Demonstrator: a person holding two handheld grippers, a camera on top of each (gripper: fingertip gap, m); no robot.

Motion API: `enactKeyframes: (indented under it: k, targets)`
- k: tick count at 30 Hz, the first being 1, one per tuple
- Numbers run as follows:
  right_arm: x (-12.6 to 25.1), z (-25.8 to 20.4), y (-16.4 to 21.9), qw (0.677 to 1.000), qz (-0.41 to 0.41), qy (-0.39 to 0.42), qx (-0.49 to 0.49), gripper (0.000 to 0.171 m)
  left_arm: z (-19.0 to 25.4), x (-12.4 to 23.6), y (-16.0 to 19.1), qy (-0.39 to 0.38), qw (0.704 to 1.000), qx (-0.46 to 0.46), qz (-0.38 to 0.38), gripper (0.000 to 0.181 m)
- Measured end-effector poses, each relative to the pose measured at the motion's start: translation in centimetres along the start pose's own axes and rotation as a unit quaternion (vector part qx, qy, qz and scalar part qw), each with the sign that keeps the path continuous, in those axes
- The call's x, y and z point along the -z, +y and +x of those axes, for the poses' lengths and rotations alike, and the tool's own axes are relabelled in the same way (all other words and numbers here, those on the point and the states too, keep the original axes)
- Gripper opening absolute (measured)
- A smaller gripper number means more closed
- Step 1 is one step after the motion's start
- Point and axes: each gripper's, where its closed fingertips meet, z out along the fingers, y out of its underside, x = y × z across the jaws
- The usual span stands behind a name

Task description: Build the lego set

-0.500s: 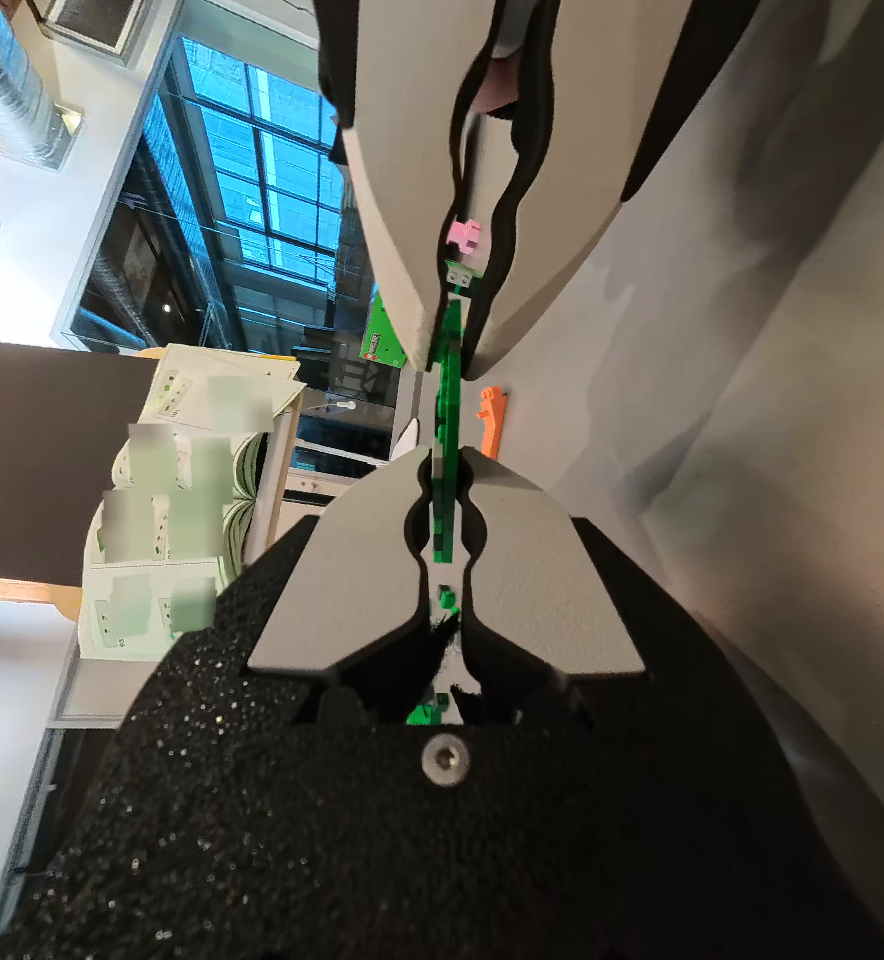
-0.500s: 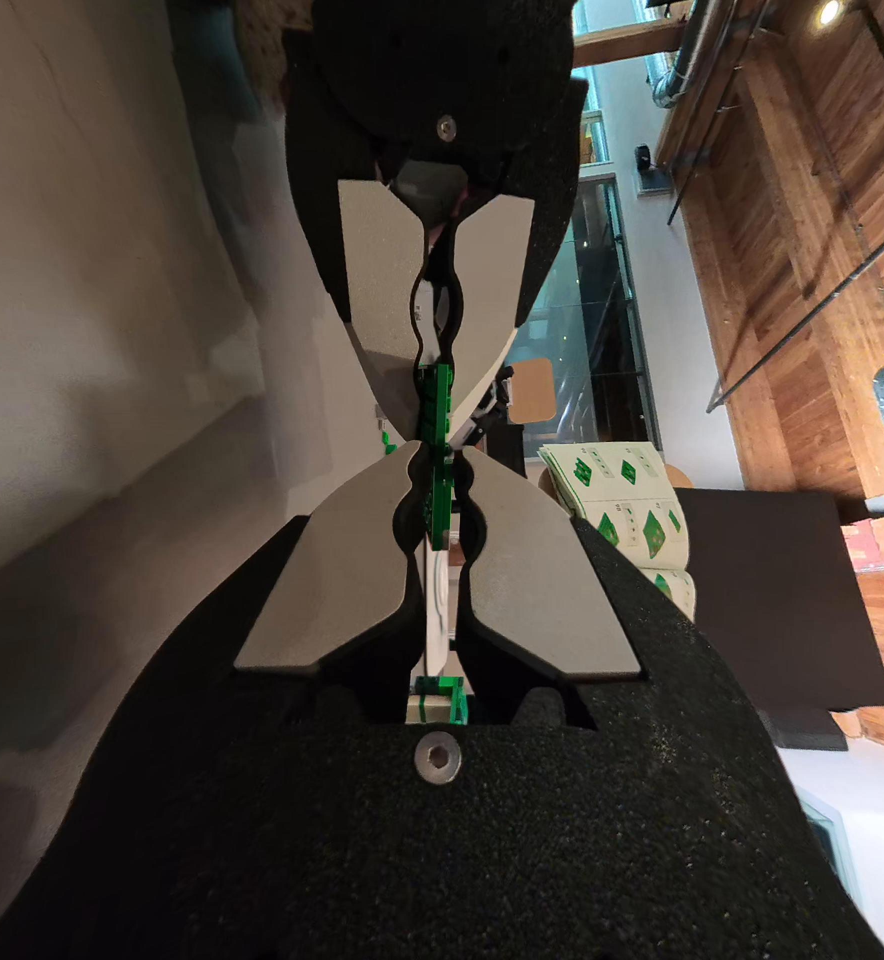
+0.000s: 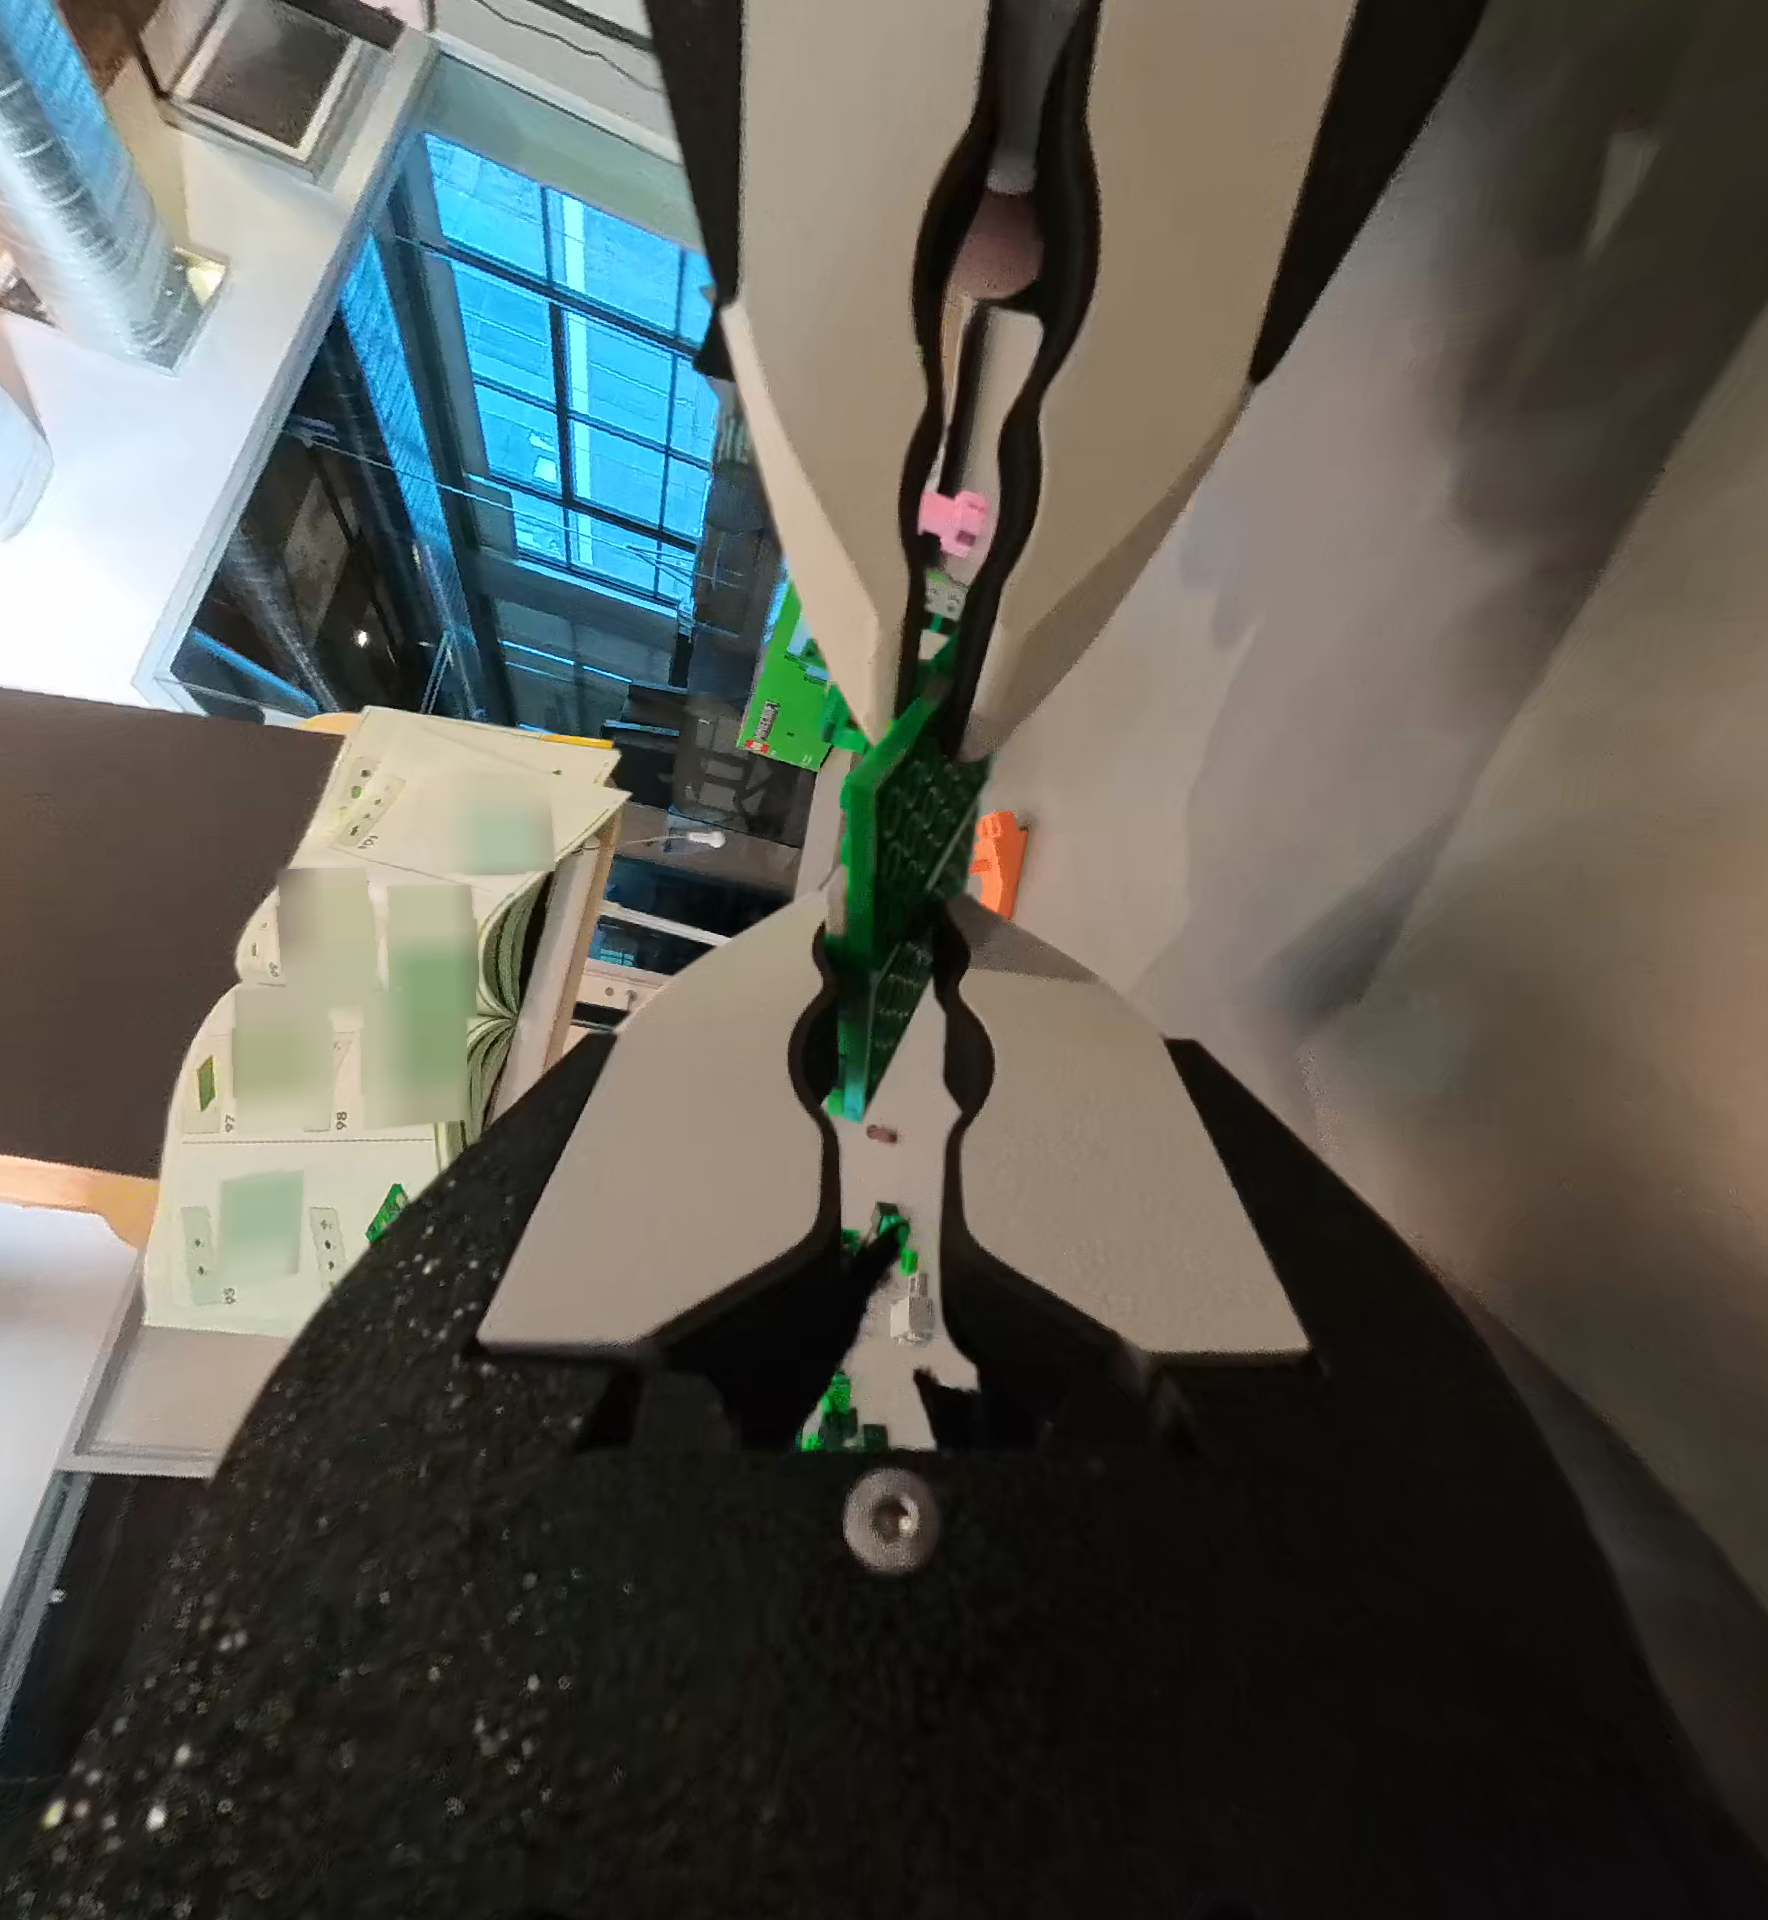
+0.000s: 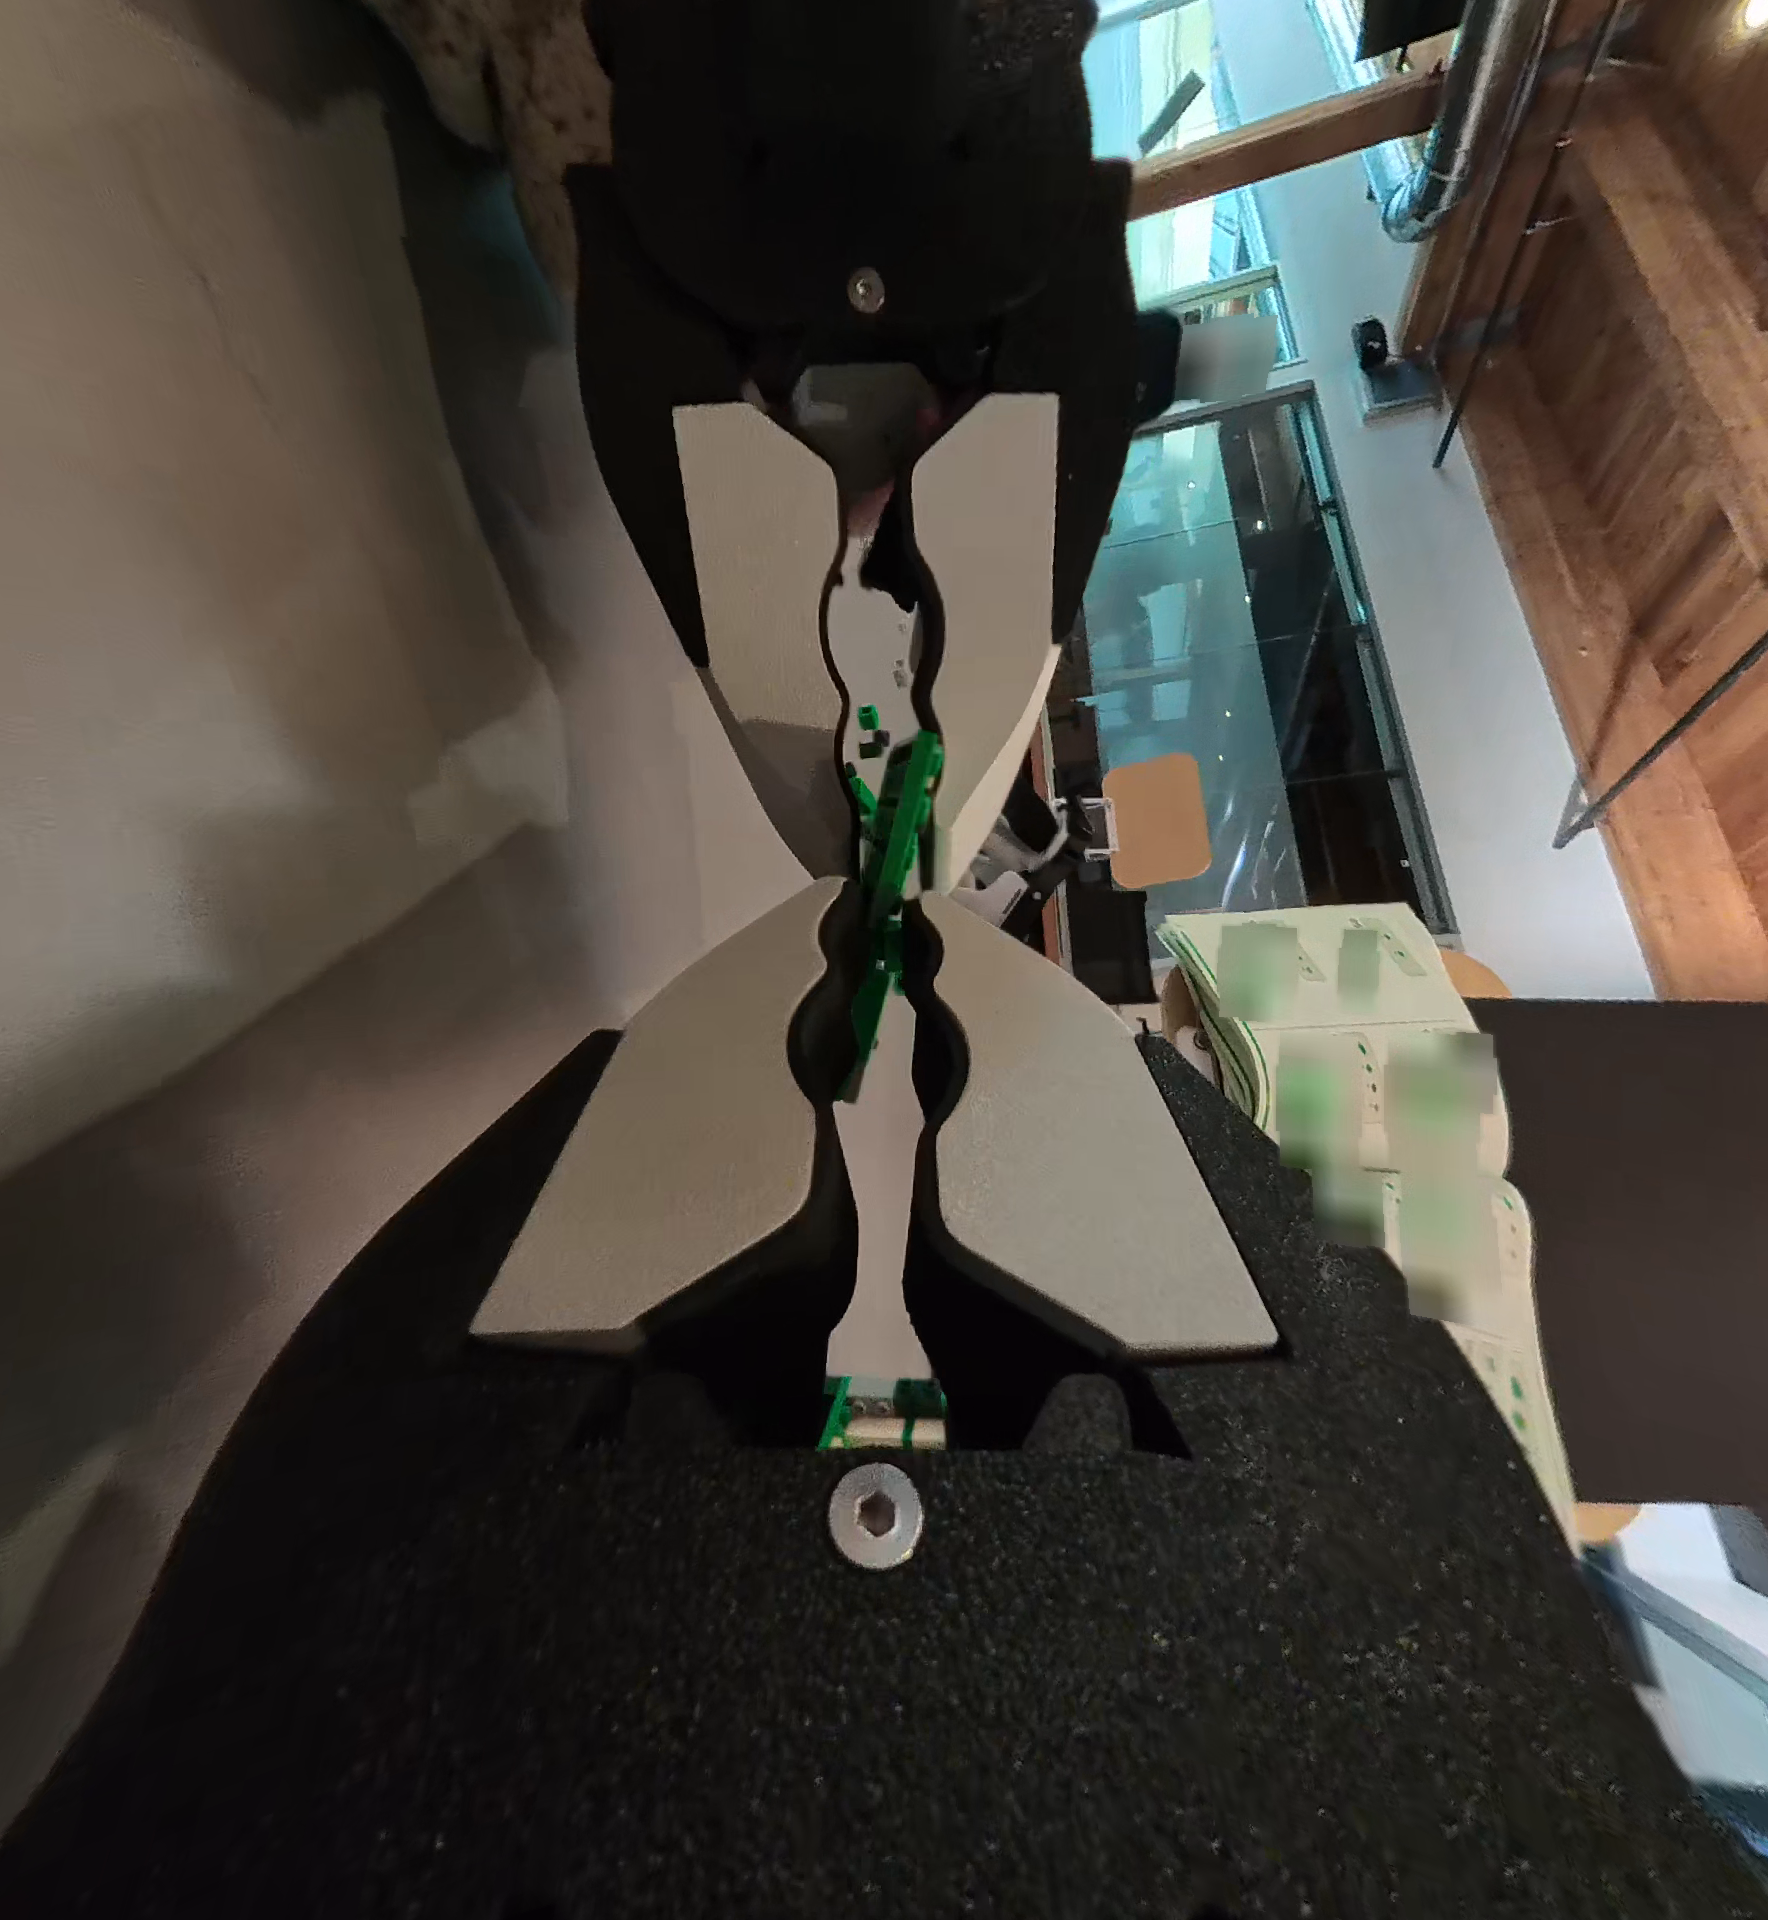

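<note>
Both tools meet tip to tip at the centre of each frame, and between them sits the green lego plate (image 3: 906,883). In the left wrist view the left tool (image 3: 885,935) has its grey fingers (image 3: 714,1101) pinching the plate's lower end, while the right tool (image 3: 927,686) comes down from the top of the frame and clamps the plate's upper end. The plate stands tilted, its studded face turned toward the right of the frame. An orange piece (image 3: 996,862) lies on the white counter (image 3: 1482,727) just right of the plate, and a pink piece (image 3: 953,516) shows in the gap between the upper tool's fingers. Small green bits (image 3: 885,1226) sit low in the gap of the left tool. An open instruction booklet (image 3: 340,1039) stands at mid-left.

In the right wrist view the plate (image 4: 890,883) runs slanted, held at both ends by the right tool (image 4: 875,914) below and the left tool (image 4: 890,821) above. The booklet (image 4: 1379,1091) sits at the right.
</note>
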Motion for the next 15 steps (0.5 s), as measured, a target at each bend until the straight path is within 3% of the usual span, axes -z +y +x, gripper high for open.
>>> enactKeyframes:
  k: [10,15]
  targets:
    - [0.3,1.3,0.3,0.997,0.014,0.029,-0.065,0.012,-0.6,0.2,-0.4,-0.013,1.000,0.000,0.002,0.006]
    - [0.5,1.5,0.8,0.998,0.009,0.049,-0.046,0.017,-0.6,0.2,-0.1,-0.010,1.000,0.008,-0.002,0.006]
